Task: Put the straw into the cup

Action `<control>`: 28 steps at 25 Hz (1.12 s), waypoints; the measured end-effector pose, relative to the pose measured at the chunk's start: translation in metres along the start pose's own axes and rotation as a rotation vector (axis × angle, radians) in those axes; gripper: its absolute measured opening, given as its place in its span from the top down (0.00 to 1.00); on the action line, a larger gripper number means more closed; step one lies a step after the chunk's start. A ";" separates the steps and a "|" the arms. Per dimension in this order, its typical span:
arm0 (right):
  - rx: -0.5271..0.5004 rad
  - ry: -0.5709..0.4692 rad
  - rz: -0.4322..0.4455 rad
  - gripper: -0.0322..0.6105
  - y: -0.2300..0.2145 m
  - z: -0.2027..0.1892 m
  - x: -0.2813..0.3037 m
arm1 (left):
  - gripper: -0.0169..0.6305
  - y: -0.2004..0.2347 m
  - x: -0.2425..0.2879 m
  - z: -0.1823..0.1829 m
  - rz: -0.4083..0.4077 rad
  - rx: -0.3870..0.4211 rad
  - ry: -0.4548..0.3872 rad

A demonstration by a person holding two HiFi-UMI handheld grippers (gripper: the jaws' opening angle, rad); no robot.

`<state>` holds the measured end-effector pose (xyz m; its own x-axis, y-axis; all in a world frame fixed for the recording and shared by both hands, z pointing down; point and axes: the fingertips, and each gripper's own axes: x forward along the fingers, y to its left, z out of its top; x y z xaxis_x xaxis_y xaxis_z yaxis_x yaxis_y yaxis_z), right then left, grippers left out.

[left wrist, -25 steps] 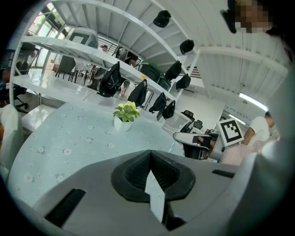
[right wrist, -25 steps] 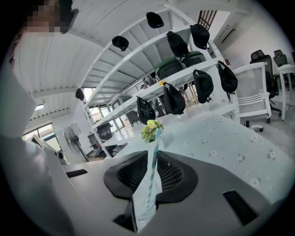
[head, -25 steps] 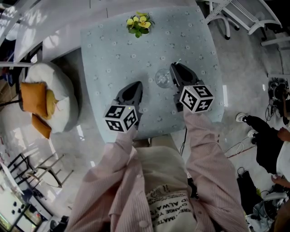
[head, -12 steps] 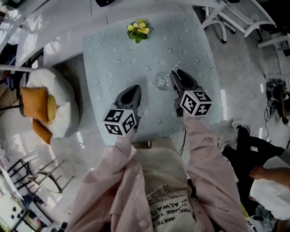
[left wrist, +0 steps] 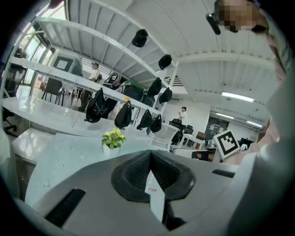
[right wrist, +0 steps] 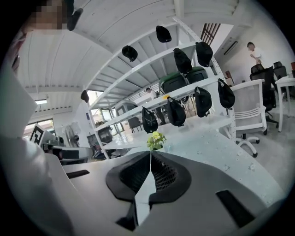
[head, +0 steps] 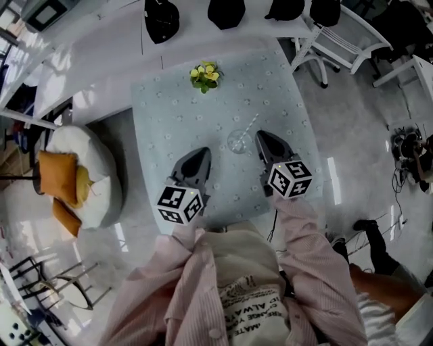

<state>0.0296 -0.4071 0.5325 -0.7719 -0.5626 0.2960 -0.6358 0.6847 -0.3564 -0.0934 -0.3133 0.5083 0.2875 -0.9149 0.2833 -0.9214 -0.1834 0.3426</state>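
Note:
A clear glass cup (head: 238, 140) stands on the pale flowered table (head: 169, 115), near its front half. A thin straw (head: 249, 125) rises out of it, leaning toward the far right. My right gripper (head: 260, 135) hovers just right of the cup, shut and empty (right wrist: 150, 154), clear of the straw. My left gripper (head: 203, 153) is to the cup's left, a short way off, jaws together (left wrist: 150, 156). A pale sliver with a red mark shows in the slit behind its tips; what it is I cannot tell. Neither gripper view shows the cup or the straw.
A small potted yellow-green plant (head: 205, 75) sits at the table's far edge. Black bags (head: 161, 17) hang along a white shelf behind. White chairs (head: 338, 34) stand at the right, and a round white seat with orange cushions (head: 78, 179) at the left.
The right gripper has let go of the straw, which now stands free in the cup. Both grippers have lifted and drawn back from the cup.

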 end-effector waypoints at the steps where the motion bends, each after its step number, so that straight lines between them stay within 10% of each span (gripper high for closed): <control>1: -0.011 -0.006 0.010 0.94 0.004 0.004 -0.002 | 0.97 -0.002 -0.002 0.006 -0.005 0.013 -0.013; 28: -0.095 -0.241 0.077 0.95 0.040 0.094 -0.064 | 0.97 0.008 -0.072 0.073 0.145 0.114 -0.222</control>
<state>0.0538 -0.3873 0.4161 -0.8034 -0.5935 0.0482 -0.5811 0.7636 -0.2814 -0.1402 -0.2755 0.4249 0.0974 -0.9886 0.1149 -0.9758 -0.0722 0.2064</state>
